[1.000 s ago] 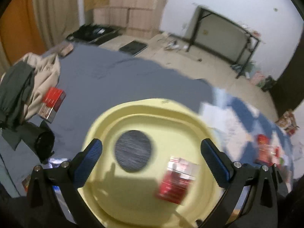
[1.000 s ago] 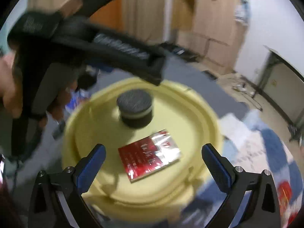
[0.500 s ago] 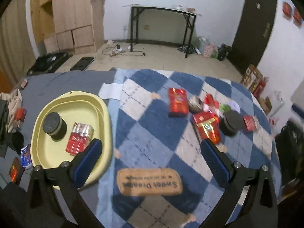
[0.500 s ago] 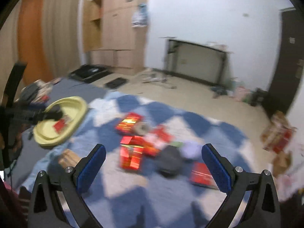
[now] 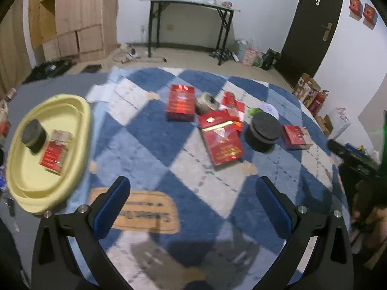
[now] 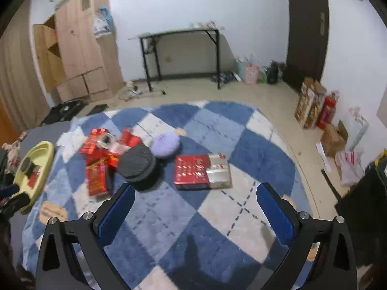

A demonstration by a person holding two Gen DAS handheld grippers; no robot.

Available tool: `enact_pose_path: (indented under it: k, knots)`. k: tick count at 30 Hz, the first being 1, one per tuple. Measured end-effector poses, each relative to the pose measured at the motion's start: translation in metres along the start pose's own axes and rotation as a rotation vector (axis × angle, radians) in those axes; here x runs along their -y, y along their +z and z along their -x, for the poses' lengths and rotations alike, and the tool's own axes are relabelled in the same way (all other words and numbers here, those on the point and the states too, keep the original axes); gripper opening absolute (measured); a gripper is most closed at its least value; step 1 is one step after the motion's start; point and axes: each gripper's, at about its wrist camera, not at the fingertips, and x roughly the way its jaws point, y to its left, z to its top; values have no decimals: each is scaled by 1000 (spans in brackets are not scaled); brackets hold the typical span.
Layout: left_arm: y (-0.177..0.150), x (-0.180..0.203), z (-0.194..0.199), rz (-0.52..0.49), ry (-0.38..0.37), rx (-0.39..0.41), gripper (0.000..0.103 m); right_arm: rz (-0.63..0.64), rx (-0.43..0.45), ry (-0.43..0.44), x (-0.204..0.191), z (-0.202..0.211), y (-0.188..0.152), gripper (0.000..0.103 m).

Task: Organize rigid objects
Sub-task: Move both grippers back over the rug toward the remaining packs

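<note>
The yellow tray sits at the left edge of the blue checked rug and holds two items: a black round container and a small red pack, side by side. By that count the sorting appears to be at an early stage.

The remaining items lie in a cluster near the middle of the rug, well apart from the tray: a red box, a tape roll just beside it, a large red box, a black round jar and a small red box to its right.

The left gripper is held above the rug with its jaws apart and nothing between them. The right gripper is likewise spread wide and empty.

The right wrist view shows a lilac round pad touching the jar's far side, and a red and silver box nearest that gripper. The left wrist view shows the tray contents clearly; in the right wrist view the tray is small and at the frame edge.
</note>
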Motion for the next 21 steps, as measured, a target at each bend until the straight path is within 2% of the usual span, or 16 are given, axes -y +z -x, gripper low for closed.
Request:
enact_pose_path:
  k: [2, 3, 6, 10, 17, 21]
  knots:
    - [3, 8, -15, 19, -4, -13, 103, -32, -45, 5, 9, -16, 1, 103]
    - [4, 11, -23, 28, -6, -19, 103, -28, -66, 1, 12, -36, 9, 103]
    - [7, 24, -50, 21, 1, -46, 103, 14, -85, -24, 15, -73, 29, 103]
    - [10, 37, -83, 29, -3, -69, 103, -18, -108, -17, 17, -109, 33, 103]
    - [22, 36, -132, 147, -31, -98, 103, -23, -115, -26, 16, -156, 34, 103]
    - [28, 37, -148, 217, -61, -105, 103, -25, -105, -36, 17, -169, 35, 103]
